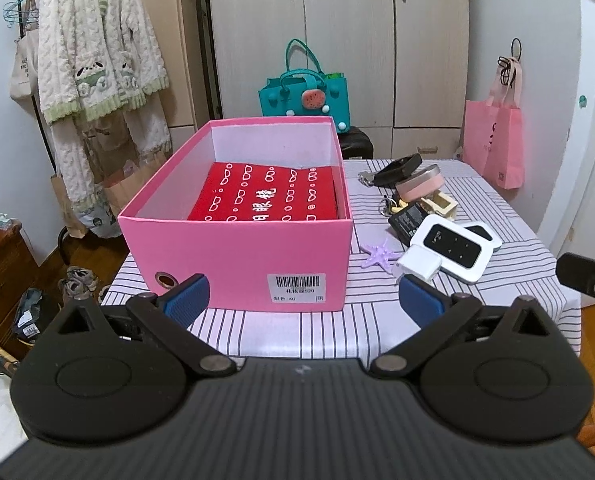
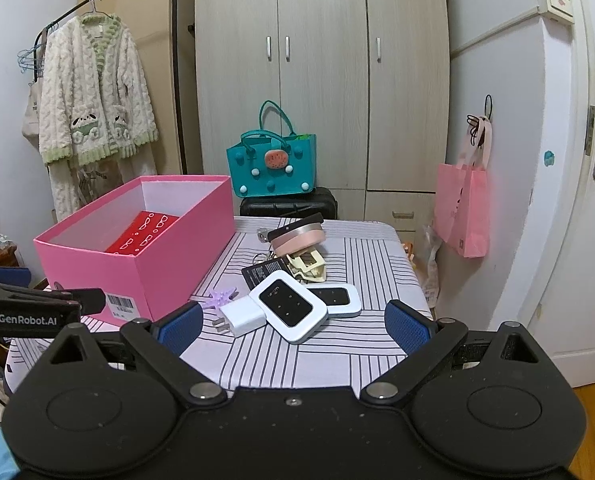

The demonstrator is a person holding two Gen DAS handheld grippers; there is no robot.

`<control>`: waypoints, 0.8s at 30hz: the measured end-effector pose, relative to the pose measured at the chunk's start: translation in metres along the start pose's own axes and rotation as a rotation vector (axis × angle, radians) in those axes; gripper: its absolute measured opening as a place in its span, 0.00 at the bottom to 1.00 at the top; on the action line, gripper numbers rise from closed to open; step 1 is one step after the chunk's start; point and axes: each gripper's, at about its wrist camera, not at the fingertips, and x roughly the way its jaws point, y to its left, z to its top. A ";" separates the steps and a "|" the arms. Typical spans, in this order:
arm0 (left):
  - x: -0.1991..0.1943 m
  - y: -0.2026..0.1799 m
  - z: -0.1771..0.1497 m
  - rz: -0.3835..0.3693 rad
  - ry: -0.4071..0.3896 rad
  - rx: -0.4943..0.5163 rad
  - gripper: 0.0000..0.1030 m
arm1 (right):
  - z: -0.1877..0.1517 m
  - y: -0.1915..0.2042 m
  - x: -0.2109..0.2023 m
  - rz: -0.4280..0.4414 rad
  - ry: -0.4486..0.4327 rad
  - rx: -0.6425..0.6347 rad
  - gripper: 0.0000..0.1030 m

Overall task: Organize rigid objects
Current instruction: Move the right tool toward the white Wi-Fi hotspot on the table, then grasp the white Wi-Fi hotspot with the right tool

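An open pink box (image 1: 233, 256) (image 2: 145, 264) stands on the left of the striped table and holds a red printed case (image 1: 269, 194) (image 2: 141, 236). To its right lies a heap of small items: a white pocket router (image 1: 455, 248) (image 2: 291, 306), a second one (image 2: 335, 298), a white charger plug (image 1: 419, 264) (image 2: 243, 316), a purple starfish (image 1: 379, 254) (image 2: 221, 296), a pink round tin (image 1: 419, 182) (image 2: 297, 238), a cream clip (image 2: 307, 266). My left gripper (image 1: 303, 300) hangs open before the box. My right gripper (image 2: 293, 326) hangs open just short of the router.
The striped table (image 1: 297, 332) (image 2: 369, 264) ends close to my grippers. Behind it stand a teal bag (image 2: 271, 166) on a black suitcase and a wardrobe (image 2: 321, 80). A pink bag (image 2: 463, 208) hangs by the door on the right; clothes hang at left.
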 end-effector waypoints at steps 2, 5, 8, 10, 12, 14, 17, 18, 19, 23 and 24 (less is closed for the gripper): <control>0.002 -0.001 0.000 0.002 0.003 0.002 0.99 | 0.000 -0.001 0.001 0.001 0.003 0.001 0.96; 0.003 0.000 0.000 0.003 0.008 -0.001 0.99 | 0.000 -0.001 0.003 0.000 0.004 0.003 0.96; 0.005 0.002 0.001 0.003 0.015 -0.005 0.99 | 0.001 -0.002 0.004 -0.001 0.007 0.007 0.96; 0.007 0.003 0.001 0.003 0.019 -0.007 0.99 | 0.001 -0.002 0.006 -0.004 0.010 0.010 0.96; 0.009 0.003 0.001 0.003 0.024 -0.007 0.99 | 0.001 -0.002 0.007 -0.003 0.014 0.011 0.96; 0.011 0.003 0.001 0.002 0.028 -0.007 0.99 | 0.001 -0.002 0.009 -0.007 0.017 0.011 0.96; 0.015 0.003 0.001 -0.002 0.040 -0.006 1.00 | 0.002 -0.004 0.012 -0.006 0.021 0.012 0.96; 0.016 0.003 0.001 -0.004 0.044 -0.006 1.00 | 0.002 -0.004 0.012 -0.006 0.021 0.012 0.96; 0.019 0.004 0.002 -0.007 0.050 -0.008 1.00 | 0.002 -0.004 0.011 0.001 0.005 0.012 0.96; 0.020 0.008 0.005 -0.024 0.040 0.005 1.00 | 0.004 -0.016 0.013 0.053 -0.068 0.036 0.99; 0.019 0.009 0.007 -0.035 0.035 0.010 1.00 | 0.004 -0.019 0.015 0.067 -0.087 0.041 1.00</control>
